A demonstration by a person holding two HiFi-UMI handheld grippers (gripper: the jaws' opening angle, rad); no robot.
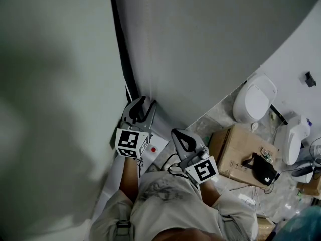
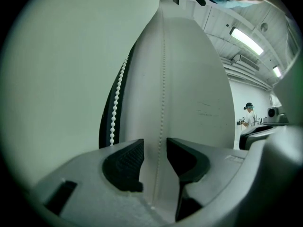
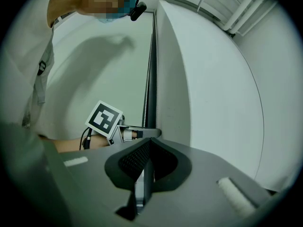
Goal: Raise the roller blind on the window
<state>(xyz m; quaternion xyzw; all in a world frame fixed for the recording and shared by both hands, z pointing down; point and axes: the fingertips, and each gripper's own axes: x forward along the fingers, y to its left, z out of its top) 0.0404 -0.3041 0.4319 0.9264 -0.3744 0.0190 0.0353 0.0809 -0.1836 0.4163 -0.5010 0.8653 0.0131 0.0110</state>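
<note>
**Only one grip on the chain**

The left gripper stands wide open and holds nothing. A thin strand of the bead chain runs between its pads without touching them, in front of the grey roller blind, which is still hanging down. The right gripper is pressed shut, seemingly on that chain. If it releases before the left one closes, the blind may run back down. A closure off line would miss the strand or pinch fabric.
</note>
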